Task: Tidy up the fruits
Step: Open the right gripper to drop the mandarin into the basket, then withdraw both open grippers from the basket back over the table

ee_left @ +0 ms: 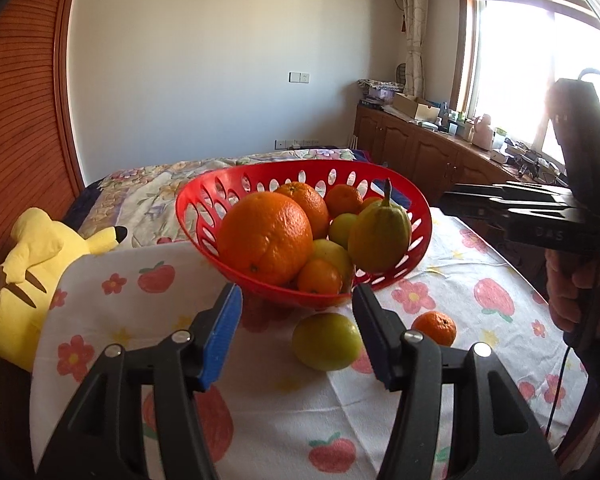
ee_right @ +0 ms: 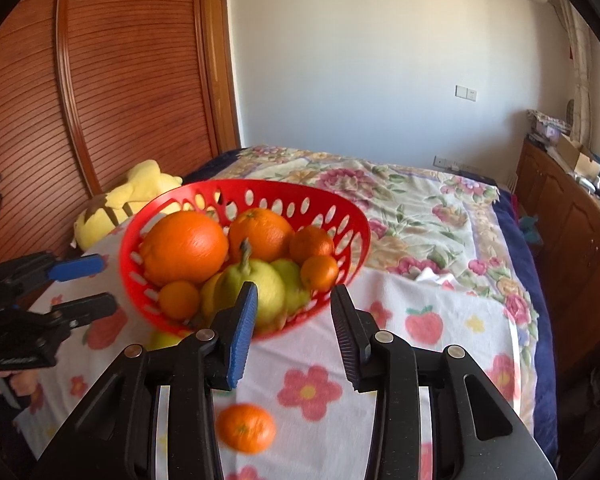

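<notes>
A red slotted basket (ee_left: pixel 204 200) (ee_right: pixel 352 216) stands on the flowered cloth and holds several oranges, small tangerines, green citrus and a stemmed yellow-green fruit (ee_left: pixel 380 232). A green citrus (ee_left: pixel 326 342) lies on the cloth in front of the basket, between my left gripper's (ee_left: pixel 298 336) open fingers. A small tangerine (ee_left: pixel 435 328) (ee_right: pixel 246 428) lies to its right, below my right gripper (ee_right: pixel 294 332). Both grippers are open and empty. The right gripper also shows in the left wrist view (ee_left: pixel 500 204), beside the basket.
A yellow plush toy (ee_left: pixel 32 276) (ee_right: pixel 124 204) lies at the cloth's left edge against the wooden wardrobe (ee_right: pixel 100 80). A flowered bedspread (ee_right: pixel 420 208) lies behind the basket. A wooden cabinet (ee_left: pixel 420 148) with clutter runs along the right under the window.
</notes>
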Available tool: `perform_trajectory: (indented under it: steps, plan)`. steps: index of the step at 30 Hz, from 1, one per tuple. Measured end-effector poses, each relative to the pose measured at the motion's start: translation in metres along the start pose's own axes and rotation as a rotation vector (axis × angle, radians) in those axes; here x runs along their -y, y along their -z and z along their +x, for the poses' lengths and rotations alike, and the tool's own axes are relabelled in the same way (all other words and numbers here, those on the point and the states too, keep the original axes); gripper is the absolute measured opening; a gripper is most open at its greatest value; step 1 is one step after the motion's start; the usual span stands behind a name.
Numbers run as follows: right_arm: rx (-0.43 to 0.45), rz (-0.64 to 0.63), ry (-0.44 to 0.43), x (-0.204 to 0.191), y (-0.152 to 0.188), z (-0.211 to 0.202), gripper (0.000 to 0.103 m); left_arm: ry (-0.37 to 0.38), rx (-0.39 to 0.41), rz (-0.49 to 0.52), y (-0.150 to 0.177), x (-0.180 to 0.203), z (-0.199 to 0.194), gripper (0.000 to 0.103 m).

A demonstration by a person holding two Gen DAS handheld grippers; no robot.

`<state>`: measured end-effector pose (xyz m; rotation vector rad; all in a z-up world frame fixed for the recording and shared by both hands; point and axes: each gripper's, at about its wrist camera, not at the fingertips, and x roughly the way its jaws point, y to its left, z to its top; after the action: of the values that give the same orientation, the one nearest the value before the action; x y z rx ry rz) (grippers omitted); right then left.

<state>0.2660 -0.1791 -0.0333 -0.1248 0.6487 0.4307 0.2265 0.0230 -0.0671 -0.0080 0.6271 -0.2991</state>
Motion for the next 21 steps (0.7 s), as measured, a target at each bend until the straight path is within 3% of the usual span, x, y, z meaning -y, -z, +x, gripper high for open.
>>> perform_trajectory:
  steps: [8,21]
  plan:
    - [-0.019,0.019,0.001,-0.007,0.027,-0.019,0.040,-0.011,-0.015,-0.003,0.018,0.002,0.006,0.058]
    - [-0.096,0.057,-0.019,-0.017,0.060,-0.003,0.043,-0.035,-0.021,-0.004,0.033,-0.005,0.020,0.058]
